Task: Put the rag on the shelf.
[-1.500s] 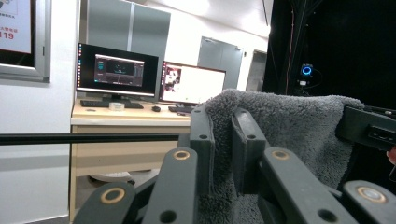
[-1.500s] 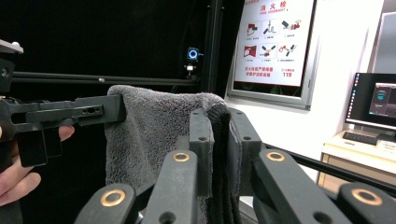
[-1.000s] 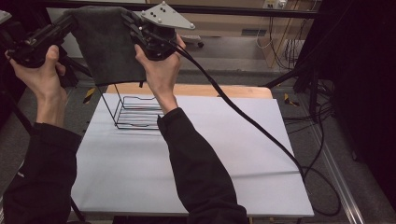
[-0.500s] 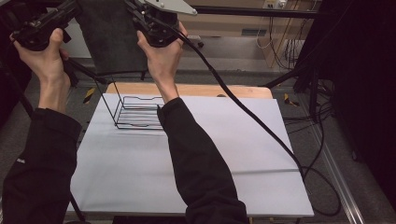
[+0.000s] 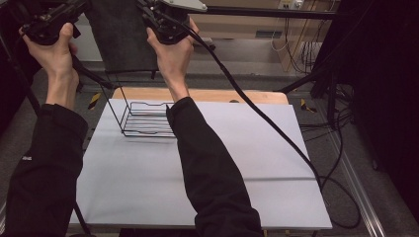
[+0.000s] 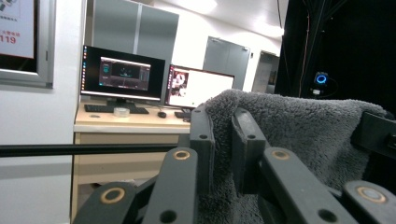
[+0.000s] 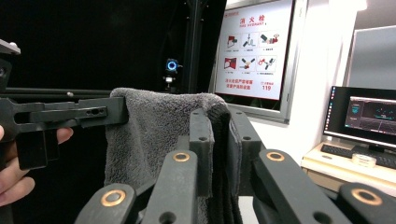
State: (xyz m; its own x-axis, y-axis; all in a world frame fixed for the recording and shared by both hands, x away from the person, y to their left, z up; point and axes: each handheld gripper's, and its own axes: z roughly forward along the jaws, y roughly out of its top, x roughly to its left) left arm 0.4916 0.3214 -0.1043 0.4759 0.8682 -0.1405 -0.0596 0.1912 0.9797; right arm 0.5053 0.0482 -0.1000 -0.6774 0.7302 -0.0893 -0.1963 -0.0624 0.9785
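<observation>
Towel (image 5: 121, 37) held up, spread, above and behind rack (image 5: 147, 118). Left gripper (image 6: 223, 140) clamped on one top corner, right gripper (image 7: 219, 144) clamped on other. Lift done. Left, likely: lower towel over rack, release. Rack bare on table (image 5: 247, 163).

I see a white wall (image 6: 37, 121), two lit monitors (image 6: 122, 73) on a desk (image 6: 126, 125), and a safety poster (image 7: 254, 51).

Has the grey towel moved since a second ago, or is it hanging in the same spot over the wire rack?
Yes. The grey towel has gone up toward the top of the high view, farther above the wire rack, which stays put on the table.
</observation>
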